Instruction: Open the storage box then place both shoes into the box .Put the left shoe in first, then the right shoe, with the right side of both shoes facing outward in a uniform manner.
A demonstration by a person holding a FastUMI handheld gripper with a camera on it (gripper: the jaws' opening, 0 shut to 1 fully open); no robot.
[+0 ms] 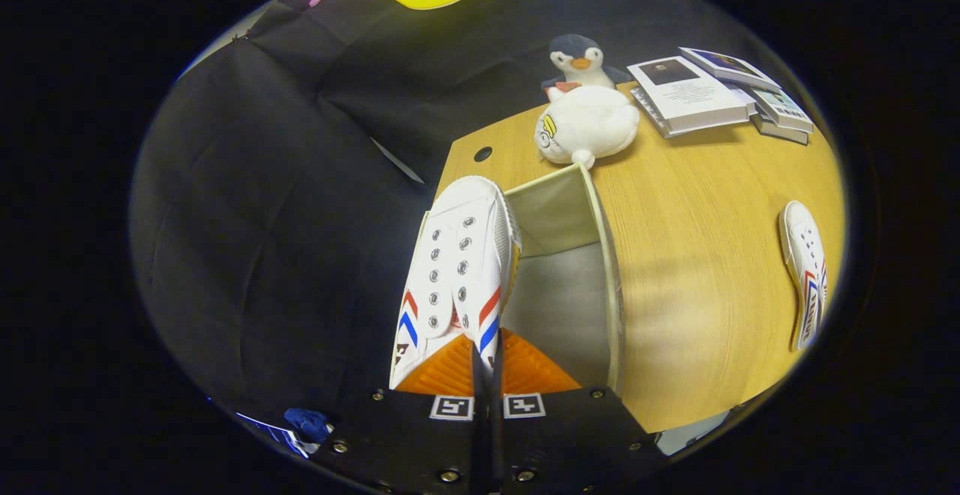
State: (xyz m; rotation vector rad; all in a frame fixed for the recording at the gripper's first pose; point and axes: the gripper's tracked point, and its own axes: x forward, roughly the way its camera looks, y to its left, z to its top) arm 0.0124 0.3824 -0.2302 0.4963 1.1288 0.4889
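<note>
Shoe (457, 270) pinched at the heel collar by nearly closed tongs (486, 364), toe far, hanging over left wall of open storage box (611, 285); thin grip risks slipping or snagging that wall; second shoe (806, 274) on worktop (697, 255), far right.

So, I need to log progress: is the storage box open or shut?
Open. The storage box shows bare inner walls, and the shoe clamped in the hand-held gripper hangs at its rim.
</note>
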